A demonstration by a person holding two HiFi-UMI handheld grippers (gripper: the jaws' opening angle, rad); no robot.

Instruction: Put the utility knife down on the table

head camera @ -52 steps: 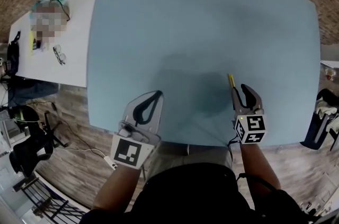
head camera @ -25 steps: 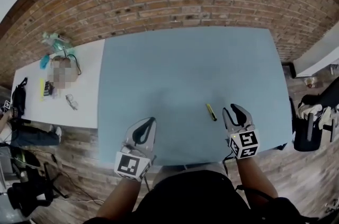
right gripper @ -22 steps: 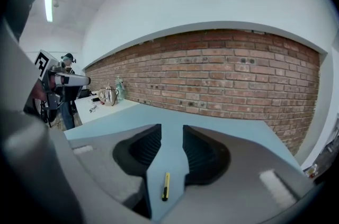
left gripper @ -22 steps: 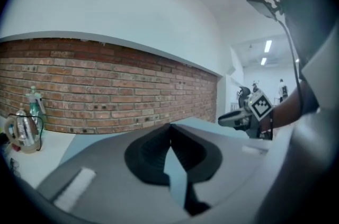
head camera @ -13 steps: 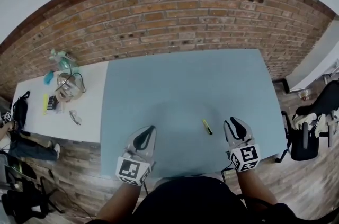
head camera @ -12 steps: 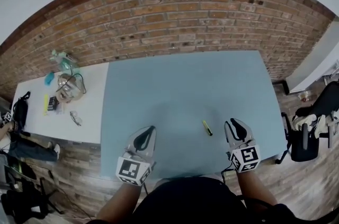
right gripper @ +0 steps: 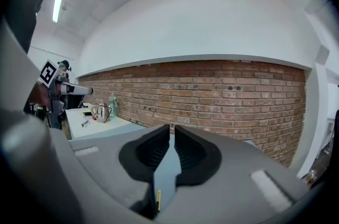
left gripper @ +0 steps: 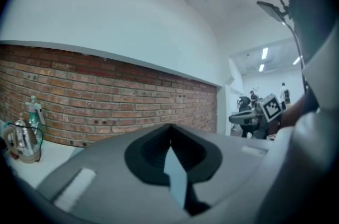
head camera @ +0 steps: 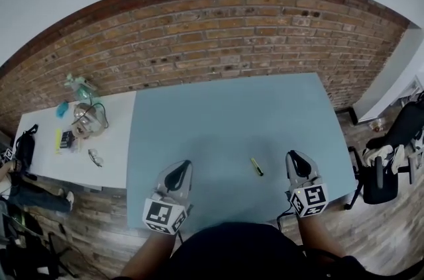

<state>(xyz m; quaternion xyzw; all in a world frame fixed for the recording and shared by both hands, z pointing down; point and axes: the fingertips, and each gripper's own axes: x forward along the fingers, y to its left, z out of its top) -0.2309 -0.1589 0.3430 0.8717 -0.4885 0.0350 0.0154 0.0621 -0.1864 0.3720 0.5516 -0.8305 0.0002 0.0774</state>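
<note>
The utility knife, yellow and black, lies flat on the pale blue table, between my two grippers and nearer the right one. My right gripper hovers to the knife's right, apart from it. Its jaws are closing, a narrow slit is left at the tips, and nothing is between them. In the right gripper view a yellow sliver of the knife shows on the table through the gap below the right gripper. My left gripper is held near the table's front edge, its tips touching, empty.
A white side table at the left carries a spray bottle, a glass jar, glasses and small items. A brick wall runs behind both tables. A dark chair stands at the right.
The knife, at the right gripper's tips two seconds ago, now lies alone on the table. Both grippers have risen, the right one's jaws have narrowed, and the head view has tilted up.
</note>
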